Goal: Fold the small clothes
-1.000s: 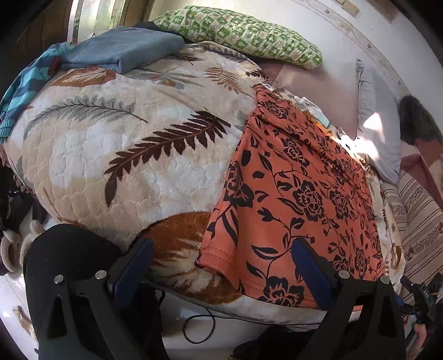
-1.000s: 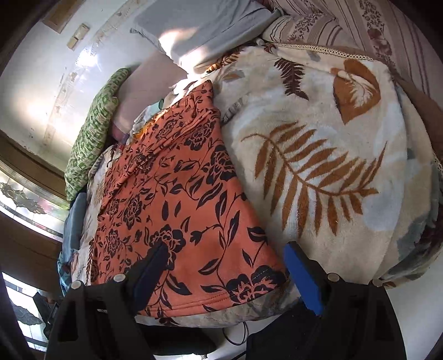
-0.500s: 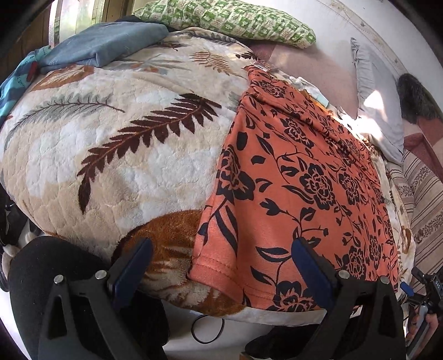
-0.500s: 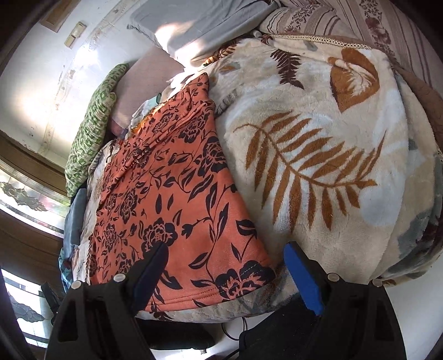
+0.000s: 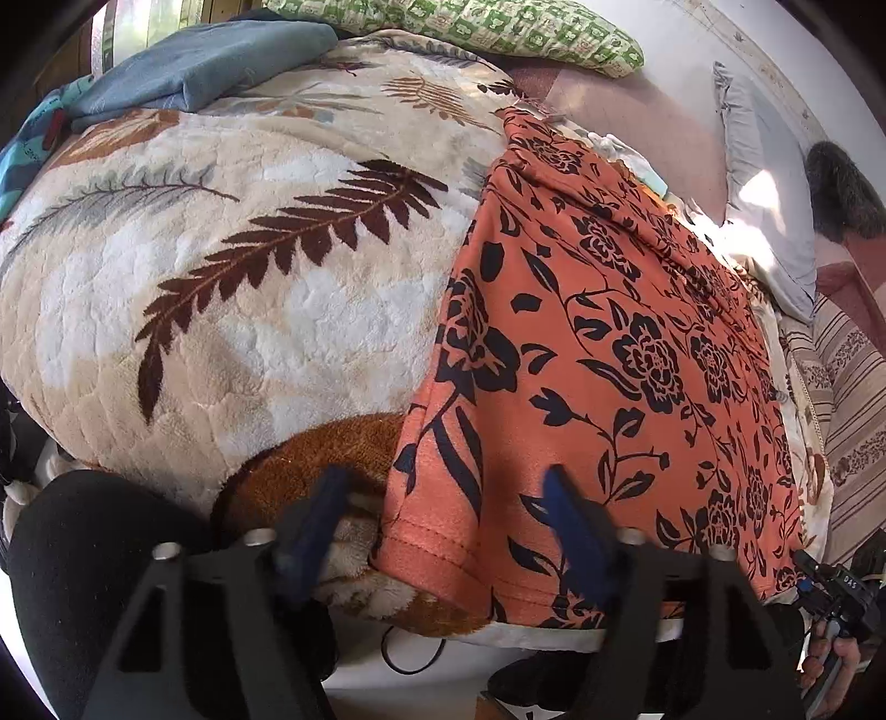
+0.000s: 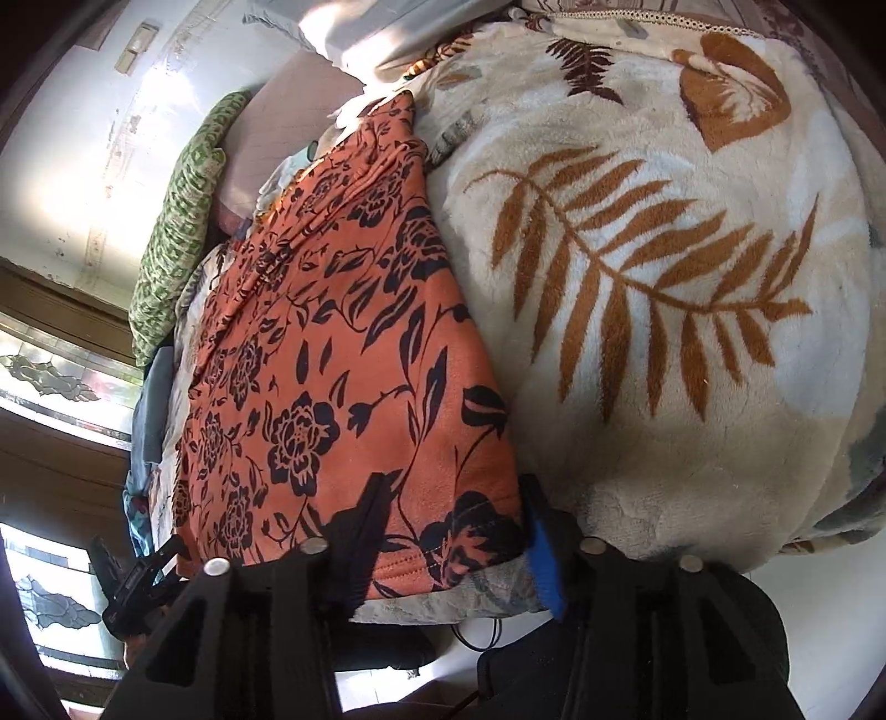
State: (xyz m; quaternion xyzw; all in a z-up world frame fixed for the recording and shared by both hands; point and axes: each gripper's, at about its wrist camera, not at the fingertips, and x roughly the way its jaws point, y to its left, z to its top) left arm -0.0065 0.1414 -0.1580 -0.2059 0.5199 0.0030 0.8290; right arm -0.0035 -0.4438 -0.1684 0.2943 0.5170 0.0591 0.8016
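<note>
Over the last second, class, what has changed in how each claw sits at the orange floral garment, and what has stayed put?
Both claws advanced to the near hem of the orange floral garment and narrowed. The left claw now straddles its left corner; the right claw straddles its right corner. Neither has visibly pinched the cloth yet. The garment stays flat on the leaf-print blanket; the green pillow is unmoved.

A: The garment [image 5: 598, 354] is showing orange with black flowers and vines. The blanket [image 5: 266, 310] is looking cream, with brown and grey fern leaves.

B: The pillow [image 5: 498, 27] is showing green-and-white checks. The hand-held gripper pads [image 6: 545, 559] are looking blue.
</note>
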